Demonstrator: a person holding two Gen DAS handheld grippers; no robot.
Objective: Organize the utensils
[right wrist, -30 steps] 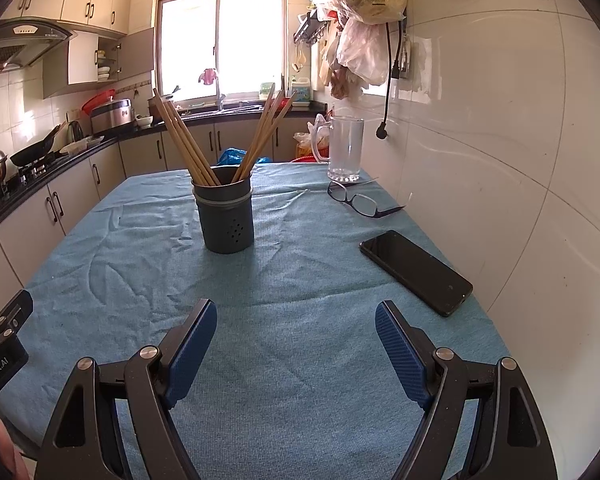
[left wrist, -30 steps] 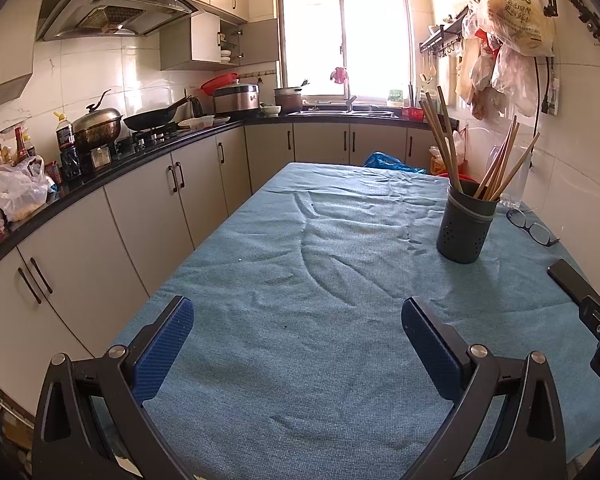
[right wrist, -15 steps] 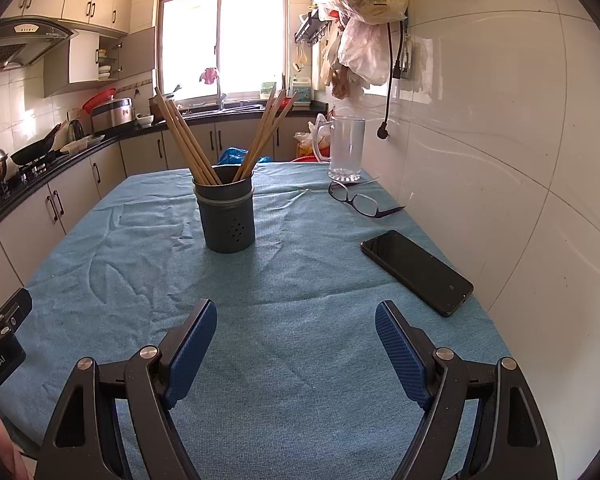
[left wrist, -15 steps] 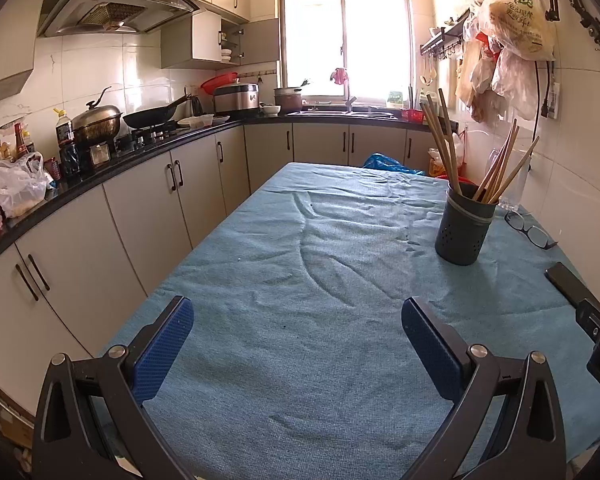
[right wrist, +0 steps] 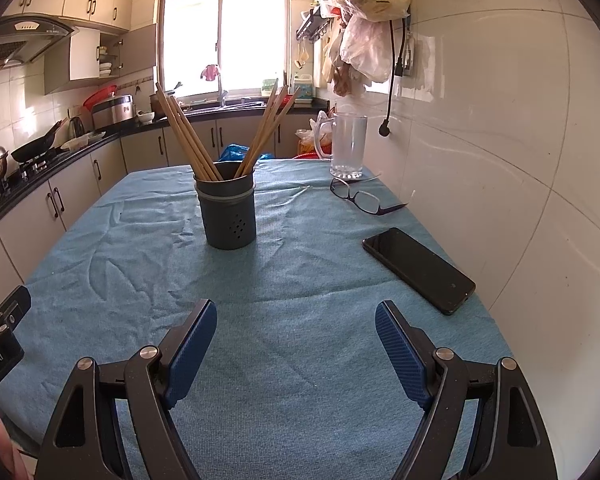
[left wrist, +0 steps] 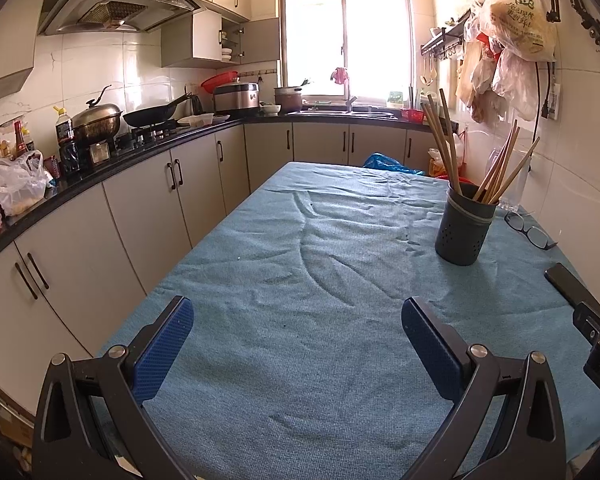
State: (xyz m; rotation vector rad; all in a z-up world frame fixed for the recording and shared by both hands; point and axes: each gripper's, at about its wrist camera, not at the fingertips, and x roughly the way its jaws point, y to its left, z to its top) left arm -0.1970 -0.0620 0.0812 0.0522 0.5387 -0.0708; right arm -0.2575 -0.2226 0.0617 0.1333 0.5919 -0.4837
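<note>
Both my left gripper (left wrist: 296, 340) and right gripper (right wrist: 294, 338) hover with jaws apart and empty, short of the holder (right wrist: 230, 216) where the chopsticks (right wrist: 188, 140) stand splayed; I judge sorting looks done, else next is reaching in.

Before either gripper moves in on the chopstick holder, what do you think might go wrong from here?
1. The chopsticks splay left and right from the tall holder; pulling one sideways might tip it.
2. The phone, glasses and glass mug lie by the wall on the right gripper's side; a wide swing could knock them.
3. The wrinkled tablecloth may drag under the open left gripper.
</note>
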